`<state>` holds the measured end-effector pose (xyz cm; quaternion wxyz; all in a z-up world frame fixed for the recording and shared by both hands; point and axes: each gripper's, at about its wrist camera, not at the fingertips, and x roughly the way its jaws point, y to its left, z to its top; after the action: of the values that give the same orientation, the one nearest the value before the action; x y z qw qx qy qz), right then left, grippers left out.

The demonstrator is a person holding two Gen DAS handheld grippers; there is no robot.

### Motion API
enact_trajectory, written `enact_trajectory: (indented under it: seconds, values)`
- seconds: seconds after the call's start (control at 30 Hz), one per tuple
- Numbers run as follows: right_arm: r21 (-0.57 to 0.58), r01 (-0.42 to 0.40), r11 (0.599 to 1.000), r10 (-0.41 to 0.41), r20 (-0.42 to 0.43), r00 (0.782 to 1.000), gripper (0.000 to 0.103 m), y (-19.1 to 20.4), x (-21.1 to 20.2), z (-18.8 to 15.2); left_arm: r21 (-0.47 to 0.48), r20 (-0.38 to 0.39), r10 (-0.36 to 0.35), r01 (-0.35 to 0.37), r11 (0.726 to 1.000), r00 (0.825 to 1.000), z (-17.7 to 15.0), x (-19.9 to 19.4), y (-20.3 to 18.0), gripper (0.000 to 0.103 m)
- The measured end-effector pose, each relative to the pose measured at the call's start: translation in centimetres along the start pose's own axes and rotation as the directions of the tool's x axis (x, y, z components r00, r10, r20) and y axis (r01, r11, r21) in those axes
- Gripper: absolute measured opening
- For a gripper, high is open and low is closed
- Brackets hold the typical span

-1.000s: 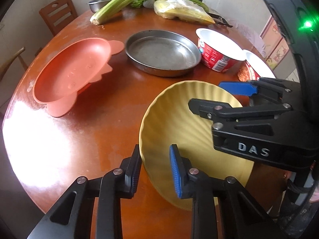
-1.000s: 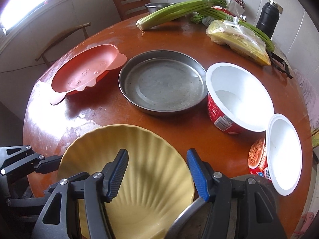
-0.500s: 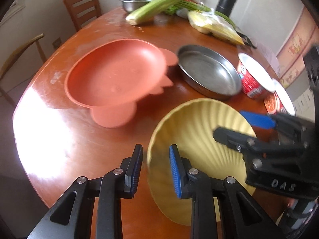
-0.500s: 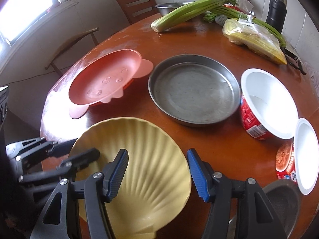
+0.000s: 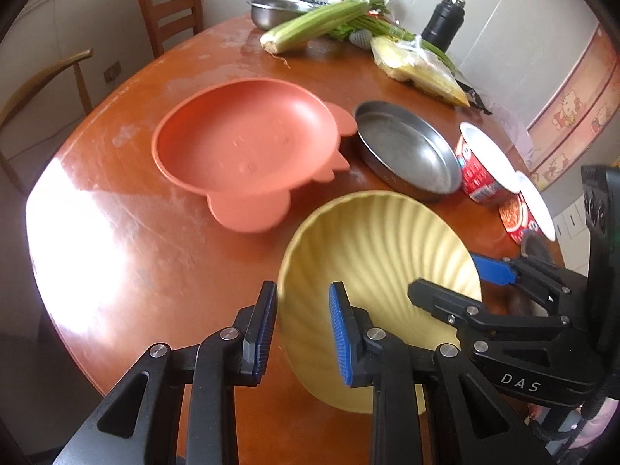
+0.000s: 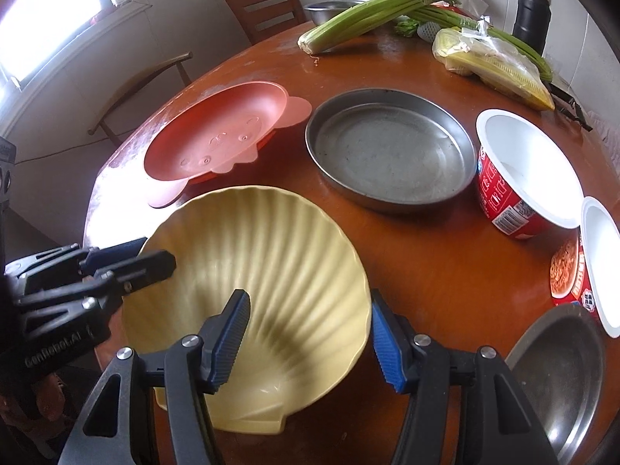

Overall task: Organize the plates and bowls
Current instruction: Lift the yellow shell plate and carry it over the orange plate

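A yellow shell-shaped plate (image 5: 379, 248) (image 6: 271, 255) hangs tilted over the near part of the round wooden table (image 5: 128, 232), held from both sides. My left gripper (image 5: 304, 329) (image 6: 155, 254) is shut on its left rim. My right gripper (image 6: 308, 333) (image 5: 445, 277) is shut on its right rim, one finger inside the plate and one outside. An orange animal-shaped plate (image 5: 240, 147) (image 6: 217, 135) lies just beyond the yellow one. A round metal pan (image 5: 407, 151) (image 6: 387, 151) sits to its right.
Two red instant-noodle cups (image 6: 519, 178) (image 6: 581, 271) stand at the right edge, with a metal bowl (image 6: 558, 372) near the front right. Celery (image 6: 348, 23), a bag of corn (image 6: 496, 66), a black flask (image 6: 531, 11) and a steel bowl (image 5: 275, 9) fill the back. Chairs (image 6: 267, 7) stand behind.
Both grippers have carried the yellow plate leftwards over the table, closer to the orange plate. Both grips look the same as before.
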<state>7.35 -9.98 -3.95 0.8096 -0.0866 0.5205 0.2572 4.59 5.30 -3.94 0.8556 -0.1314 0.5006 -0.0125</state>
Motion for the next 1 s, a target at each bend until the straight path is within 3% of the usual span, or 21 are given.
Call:
enact_trajectory:
  seconds: [0.1,0.47,1.0]
  values:
    - [0.008,0.002,1.000,-0.002,0.007,1.000,0.060,0.0,-0.1,-0.3,0.015,0.010,0.023,-0.024,1.000,1.000,-0.2,0.1,-0.5,0.028]
    - [0.030,0.007,1.000,-0.008,0.051,0.999,0.060,0.0,-1.6,0.2,0.011,0.044,0.008,-0.008,1.000,0.999,0.4,-1.4,-0.7,0.028]
    - [-0.054,0.018,0.998,-0.011,0.138,0.990,0.060,3.9,-3.2,8.0,-0.021,0.129,0.028,-0.026,0.999,0.991,5.5,-4.3,3.5,0.030]
